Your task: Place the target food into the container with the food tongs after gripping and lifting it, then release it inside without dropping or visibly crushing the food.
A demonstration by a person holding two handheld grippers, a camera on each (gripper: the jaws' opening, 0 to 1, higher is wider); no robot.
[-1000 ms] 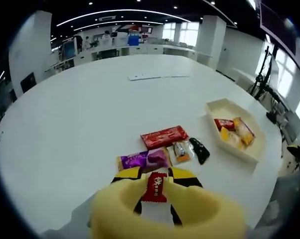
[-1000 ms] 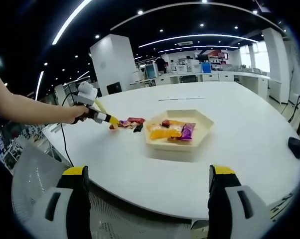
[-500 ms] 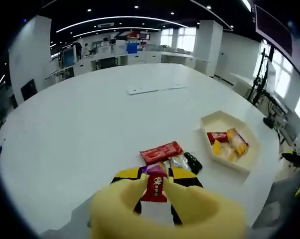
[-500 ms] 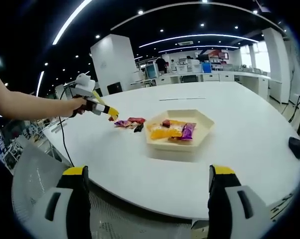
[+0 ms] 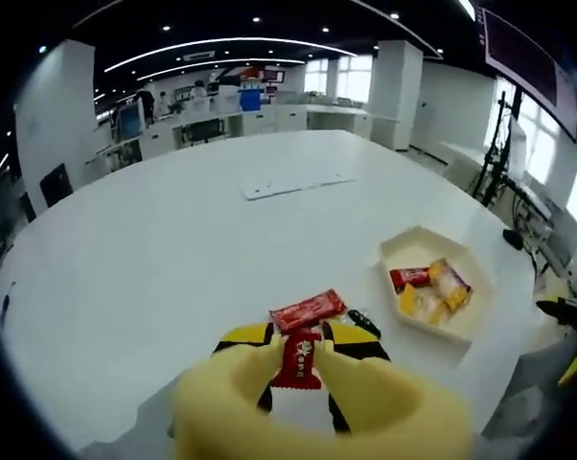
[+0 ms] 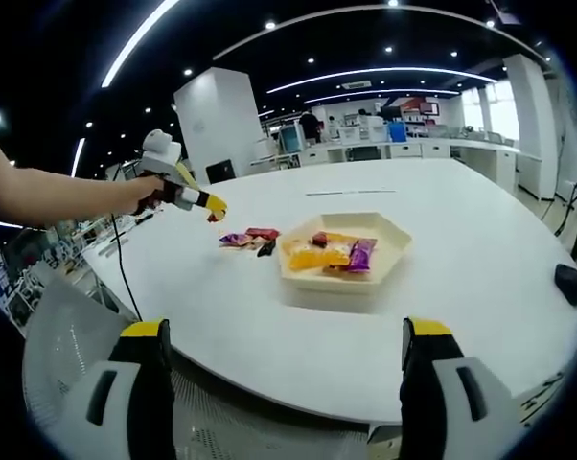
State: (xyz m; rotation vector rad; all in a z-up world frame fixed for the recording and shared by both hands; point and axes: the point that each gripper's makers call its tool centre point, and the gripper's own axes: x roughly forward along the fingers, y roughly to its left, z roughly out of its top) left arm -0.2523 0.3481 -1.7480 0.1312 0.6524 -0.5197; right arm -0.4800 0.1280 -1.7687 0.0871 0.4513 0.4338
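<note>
1. Between the yellow food tongs' (image 5: pixel 303 383) tips sits a small red-wrapped candy (image 5: pixel 299 357), pinched lightly and held clear above the round white table (image 5: pixel 154 240).
2. Well to the side waits the cream hexagonal tray (image 5: pixel 415 240), its destination.
3. Right gripper (image 6: pixel 284 369) idles with jaws apart.

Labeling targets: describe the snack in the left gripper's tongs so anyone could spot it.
On the round white table, find the yellow tongs raised beside the cream tray. The small red sachet pinched in their tips is the only snack off the table.
</note>
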